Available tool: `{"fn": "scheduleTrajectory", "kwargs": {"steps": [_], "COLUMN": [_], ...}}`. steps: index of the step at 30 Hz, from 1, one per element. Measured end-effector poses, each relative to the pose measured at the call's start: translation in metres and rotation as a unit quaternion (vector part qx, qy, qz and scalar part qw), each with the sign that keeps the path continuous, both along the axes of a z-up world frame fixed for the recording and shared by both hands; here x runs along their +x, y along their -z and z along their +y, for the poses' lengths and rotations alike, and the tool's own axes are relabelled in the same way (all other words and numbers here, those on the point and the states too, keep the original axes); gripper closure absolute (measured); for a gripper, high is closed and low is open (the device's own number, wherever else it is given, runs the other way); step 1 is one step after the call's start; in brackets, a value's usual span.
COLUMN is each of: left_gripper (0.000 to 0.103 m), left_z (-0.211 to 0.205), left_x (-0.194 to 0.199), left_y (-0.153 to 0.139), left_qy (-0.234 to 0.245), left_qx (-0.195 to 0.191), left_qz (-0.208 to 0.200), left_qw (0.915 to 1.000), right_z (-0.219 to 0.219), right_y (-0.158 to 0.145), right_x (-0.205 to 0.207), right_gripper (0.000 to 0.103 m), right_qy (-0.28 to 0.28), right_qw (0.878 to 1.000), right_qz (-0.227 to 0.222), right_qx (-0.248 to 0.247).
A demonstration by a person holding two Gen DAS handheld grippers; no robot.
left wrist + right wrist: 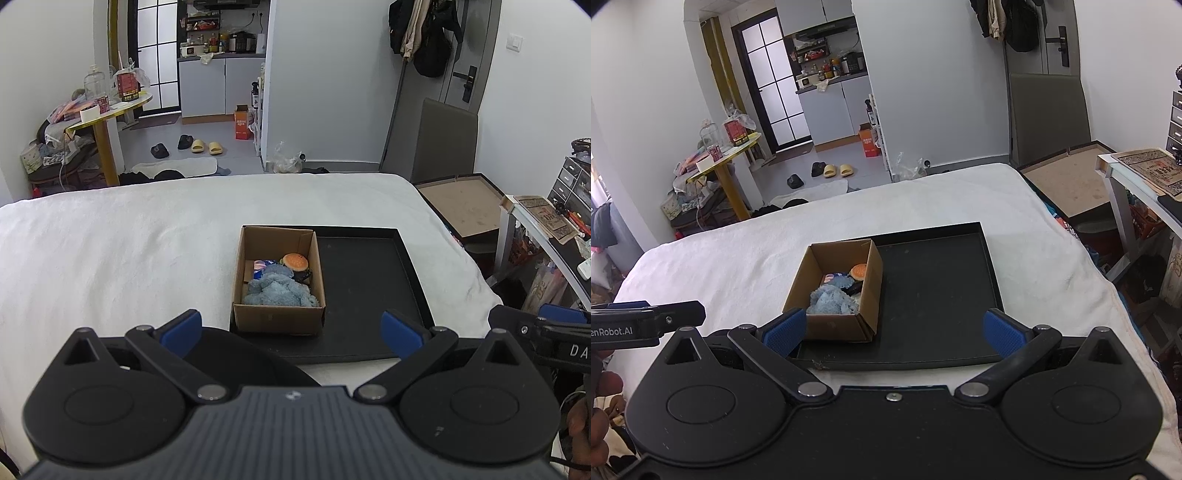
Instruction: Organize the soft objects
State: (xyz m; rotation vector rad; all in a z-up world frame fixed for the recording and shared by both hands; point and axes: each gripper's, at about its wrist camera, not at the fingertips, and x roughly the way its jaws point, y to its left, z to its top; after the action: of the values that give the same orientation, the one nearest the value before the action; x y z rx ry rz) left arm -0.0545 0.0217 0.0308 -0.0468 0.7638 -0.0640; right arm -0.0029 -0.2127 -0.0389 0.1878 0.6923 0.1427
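A brown cardboard box (279, 318) stands in the left part of a black tray (365, 280) on the white bed. In it lie a fluffy blue cloth (279, 290), a burger-shaped soft toy (294, 261) and a small blue-and-pink item (263, 266). The box (838, 326), cloth (831, 300), burger toy (858, 271) and tray (938, 288) also show in the right wrist view. My left gripper (291, 330) is open and empty, just short of the box. My right gripper (894, 328) is open and empty at the tray's near edge.
The white bed cover (122, 240) spreads left of the tray. A flat cardboard box (461, 203) and a desk (1137, 184) stand to the right of the bed. Beyond the bed are slippers (207, 147) and a cluttered yellow table (107, 110).
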Motion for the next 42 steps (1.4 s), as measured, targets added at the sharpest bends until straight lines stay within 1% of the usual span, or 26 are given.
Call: {"fn": "scheduleTrajectory", "kwargs": {"steps": [42], "left_gripper": [0.000], "left_z": [0.0032], "left_x": [0.0026], "left_y": [0.0016], "left_qy": [-0.004], "left_qx": [0.001], "left_qz": [0.006], "left_qw": [1.0000], "right_z": [-0.0009], "right_y": [0.0026], "right_x": [0.0002], "right_gripper": [0.000], "right_qy": [-0.004], "right_qw": [1.000], "right_qz": [0.001], "right_qx": [-0.008]}}
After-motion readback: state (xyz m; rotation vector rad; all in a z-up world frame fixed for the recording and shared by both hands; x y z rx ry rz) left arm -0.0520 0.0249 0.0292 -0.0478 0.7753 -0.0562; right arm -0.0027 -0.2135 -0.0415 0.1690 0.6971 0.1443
